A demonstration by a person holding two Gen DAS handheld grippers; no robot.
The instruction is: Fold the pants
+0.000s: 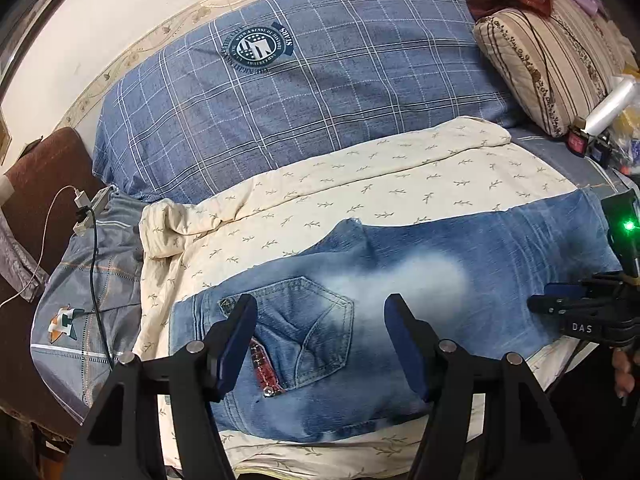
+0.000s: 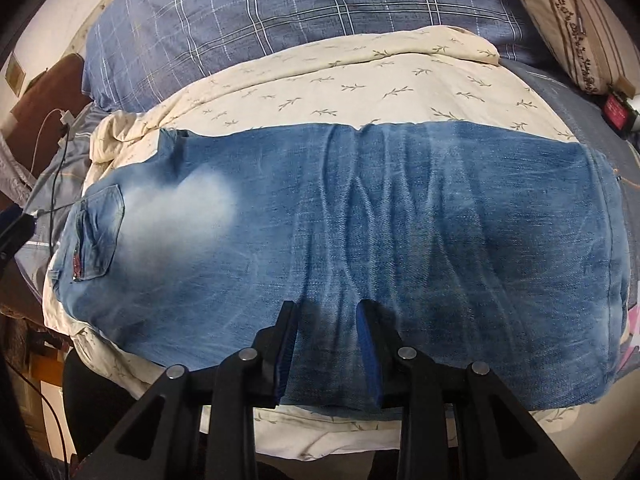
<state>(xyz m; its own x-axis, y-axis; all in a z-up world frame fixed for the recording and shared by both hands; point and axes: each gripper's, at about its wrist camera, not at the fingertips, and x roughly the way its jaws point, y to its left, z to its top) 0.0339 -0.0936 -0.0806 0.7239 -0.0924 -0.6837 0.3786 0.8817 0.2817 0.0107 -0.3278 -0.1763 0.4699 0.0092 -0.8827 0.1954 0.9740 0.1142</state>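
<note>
Folded jeans [image 2: 360,220] under both parted, empty claws, left [image 1: 320,312], right [image 2: 326,312].

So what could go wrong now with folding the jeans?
The jeans lie on a loose cream sheet, so a tool might pinch the sheet along with the denim. The red thing poking out of the back pocket could slip out when that end is lifted. The creases across the middle may get folded in.
</note>
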